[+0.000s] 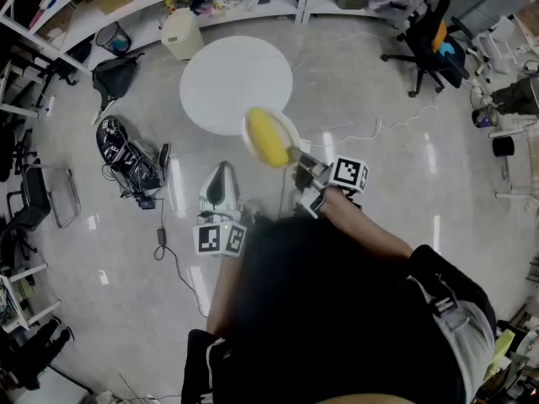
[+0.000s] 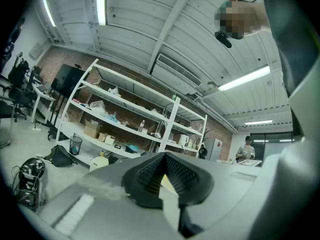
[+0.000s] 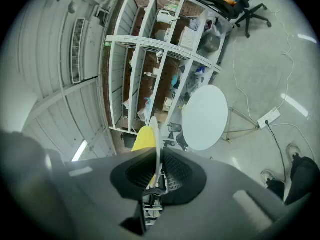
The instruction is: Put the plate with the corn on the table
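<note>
We pinch the likely stiff, light plate (image 1: pixel 288 130) by its rim, frame centre, with the right gripper (image 1: pixel 299 162). The loose corn (image 1: pixel 269 140) could slide. The left gripper (image 1: pixel 221 182) is closed and empty.

Ceiling tube lamps (image 2: pixel 101 4) light the room brightly and evenly, and the glossy floor (image 1: pixel 396 183) returns pale streaks of glare at the right. The corn (image 1: pixel 269 139) on its plate (image 1: pixel 289 128) smears slightly; both gripper views bend strongly toward dark round edges, their near foregrounds out of focus.
</note>
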`<move>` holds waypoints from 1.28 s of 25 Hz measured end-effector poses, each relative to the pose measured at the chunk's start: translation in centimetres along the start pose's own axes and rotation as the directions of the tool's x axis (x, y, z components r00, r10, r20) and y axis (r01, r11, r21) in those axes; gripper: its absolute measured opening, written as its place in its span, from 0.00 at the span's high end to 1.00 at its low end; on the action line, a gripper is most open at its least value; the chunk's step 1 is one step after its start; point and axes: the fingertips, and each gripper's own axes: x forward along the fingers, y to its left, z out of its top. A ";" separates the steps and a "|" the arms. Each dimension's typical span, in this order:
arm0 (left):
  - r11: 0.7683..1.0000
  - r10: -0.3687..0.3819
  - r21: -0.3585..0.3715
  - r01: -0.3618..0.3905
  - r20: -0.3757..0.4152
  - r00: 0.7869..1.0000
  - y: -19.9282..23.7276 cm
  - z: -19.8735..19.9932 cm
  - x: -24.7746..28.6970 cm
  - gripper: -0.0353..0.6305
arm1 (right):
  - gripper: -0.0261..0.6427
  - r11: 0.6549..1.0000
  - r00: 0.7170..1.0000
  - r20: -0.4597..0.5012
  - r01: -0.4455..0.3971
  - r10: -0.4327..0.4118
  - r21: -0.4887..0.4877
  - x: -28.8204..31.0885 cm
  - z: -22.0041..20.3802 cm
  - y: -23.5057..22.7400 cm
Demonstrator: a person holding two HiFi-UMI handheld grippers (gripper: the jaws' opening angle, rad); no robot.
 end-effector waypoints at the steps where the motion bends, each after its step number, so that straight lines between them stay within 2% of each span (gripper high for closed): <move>1: 1.000 -0.001 0.008 0.001 -0.002 1.000 0.0 0.0 0.0 0.94 | 0.90 1.000 1.000 -0.002 -0.017 0.017 -0.003 0.2 0.0 0.2; 3: 1.000 -0.003 0.017 0.003 -0.005 1.000 -0.2 0.0 -0.1 0.94 | 0.90 0.999 0.999 -0.005 -0.035 0.035 -0.006 0.4 -0.1 0.4; 9: 1.000 -0.008 0.005 0.008 0.001 1.000 0.2 0.0 -0.3 0.94 | 0.91 1.000 1.000 -0.003 0.005 -0.005 -0.014 0.3 -0.6 0.1; 21: 1.000 -0.019 -0.013 0.019 -0.006 1.000 2.0 0.3 -0.5 0.94 | 0.90 1.000 1.000 0.016 0.009 -0.009 0.015 1.5 -1.3 0.4; 24: 0.999 -0.028 -0.017 0.028 -0.009 1.000 2.9 0.4 -0.8 0.94 | 0.90 1.000 1.000 0.029 -0.003 0.003 0.025 2.1 -2.0 0.5; 32: 0.997 -0.077 -0.015 0.077 -0.016 0.997 5.4 1.1 -1.1 0.94 | 0.90 0.999 0.997 0.071 0.031 -0.032 0.027 3.6 -3.8 0.8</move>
